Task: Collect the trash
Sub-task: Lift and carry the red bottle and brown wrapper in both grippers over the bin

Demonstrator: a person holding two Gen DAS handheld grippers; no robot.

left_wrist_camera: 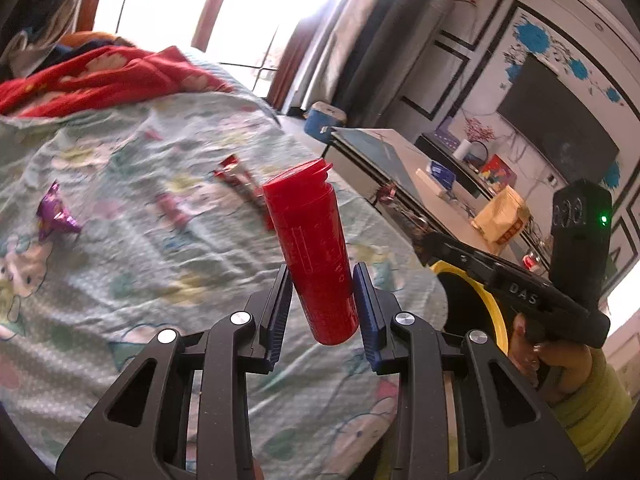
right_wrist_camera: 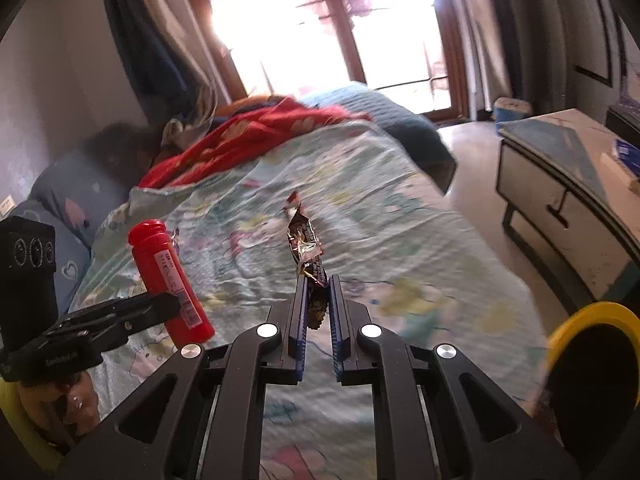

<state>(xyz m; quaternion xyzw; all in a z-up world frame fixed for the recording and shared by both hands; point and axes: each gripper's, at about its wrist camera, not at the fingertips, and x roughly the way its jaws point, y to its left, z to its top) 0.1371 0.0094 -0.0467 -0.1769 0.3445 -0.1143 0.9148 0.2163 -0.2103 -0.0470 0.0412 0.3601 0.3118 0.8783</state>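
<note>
A dark snack wrapper (right_wrist_camera: 310,264) is clamped upright by the right gripper (right_wrist_camera: 318,280) above the bedspread (right_wrist_camera: 400,240) — a red bottle (right_wrist_camera: 170,276) is held by the left gripper (right_wrist_camera: 160,304).

Red bottle (left_wrist_camera: 314,256) tilted, clamped; dark wrapper (right_wrist_camera: 308,256) pinched upright

The left wrist camera sat just behind the left claw (left_wrist_camera: 322,280), looking forward and down along it over the bed (left_wrist_camera: 132,168), close above the sheet, toward the window (left_wrist_camera: 192,4) and the television wall on its right. The right wrist camera looked the same way from behind the right claw (right_wrist_camera: 319,292), also low over the bed. Both views shared the bed, the red blanket (right_wrist_camera: 248,136), the window, the red tube (left_wrist_camera: 312,256) and the table (left_wrist_camera: 404,168); each caught the other claw at its edge.
</note>
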